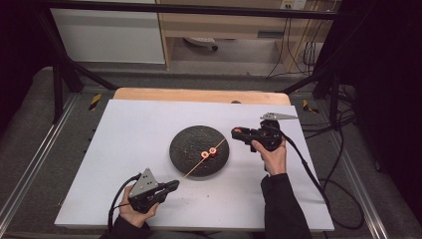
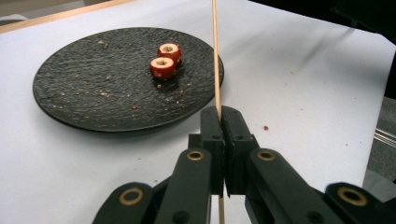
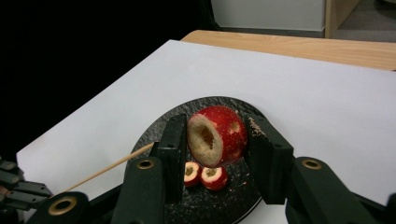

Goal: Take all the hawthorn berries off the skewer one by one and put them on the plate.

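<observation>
A round black plate [image 1: 186, 142] [image 2: 93, 93] [image 3: 154, 135] sits mid-table on a white sheet. Two small red cored fruit pieces [image 1: 208, 152] [image 2: 163, 60] [image 3: 205, 175] lie side by side on it. My left gripper [image 1: 175, 184] [image 2: 220, 112], at the front left, is shut on a thin wooden skewer [image 1: 196, 167] [image 2: 215, 51] [image 3: 107, 167] that slants out over the plate, passing beside the two pieces. My right gripper [image 1: 237, 133] [image 3: 217, 133] hovers at the plate's right edge, shut on a larger red cored fruit piece [image 3: 229, 126] whose hollow faces the skewer.
The white sheet [image 1: 129, 129] covers most of a wooden table [image 1: 199, 94]. Crumbs dot the plate and the sheet near it. A black frame and cables [image 1: 318, 164] run along the table's right side. The left gripper [image 3: 18, 191] is also in the right gripper view's bottom-left corner.
</observation>
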Motion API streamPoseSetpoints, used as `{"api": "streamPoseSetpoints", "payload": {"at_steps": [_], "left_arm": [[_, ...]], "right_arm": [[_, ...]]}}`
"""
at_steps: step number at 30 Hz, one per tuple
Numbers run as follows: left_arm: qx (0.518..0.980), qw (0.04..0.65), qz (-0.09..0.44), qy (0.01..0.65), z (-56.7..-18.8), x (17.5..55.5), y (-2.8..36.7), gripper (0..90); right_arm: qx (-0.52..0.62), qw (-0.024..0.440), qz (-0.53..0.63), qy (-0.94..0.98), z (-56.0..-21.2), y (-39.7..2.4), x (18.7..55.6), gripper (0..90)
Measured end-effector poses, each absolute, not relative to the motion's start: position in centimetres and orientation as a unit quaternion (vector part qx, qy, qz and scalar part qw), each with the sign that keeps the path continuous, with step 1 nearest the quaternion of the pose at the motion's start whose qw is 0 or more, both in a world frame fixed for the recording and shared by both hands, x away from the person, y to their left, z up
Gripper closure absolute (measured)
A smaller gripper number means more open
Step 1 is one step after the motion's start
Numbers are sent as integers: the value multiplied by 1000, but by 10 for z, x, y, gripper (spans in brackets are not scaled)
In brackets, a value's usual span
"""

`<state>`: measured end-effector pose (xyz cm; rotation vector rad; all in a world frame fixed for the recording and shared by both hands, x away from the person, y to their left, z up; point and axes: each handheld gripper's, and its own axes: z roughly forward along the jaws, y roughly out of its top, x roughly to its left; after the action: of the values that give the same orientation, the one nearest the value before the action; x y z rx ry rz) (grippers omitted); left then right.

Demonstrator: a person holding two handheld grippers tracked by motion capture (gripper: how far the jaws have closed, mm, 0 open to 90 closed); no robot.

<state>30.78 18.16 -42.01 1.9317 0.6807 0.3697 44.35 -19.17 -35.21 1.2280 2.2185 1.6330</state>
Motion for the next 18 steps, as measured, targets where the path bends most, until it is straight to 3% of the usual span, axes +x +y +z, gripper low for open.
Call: {"api": "streamPoseSetpoints", "payload": {"at_steps": [18], "left_arm": [[786,510,165,310,-417,312,191,883]], "right_arm": [[403,66,505,761,-379,-136,462,616]]}}
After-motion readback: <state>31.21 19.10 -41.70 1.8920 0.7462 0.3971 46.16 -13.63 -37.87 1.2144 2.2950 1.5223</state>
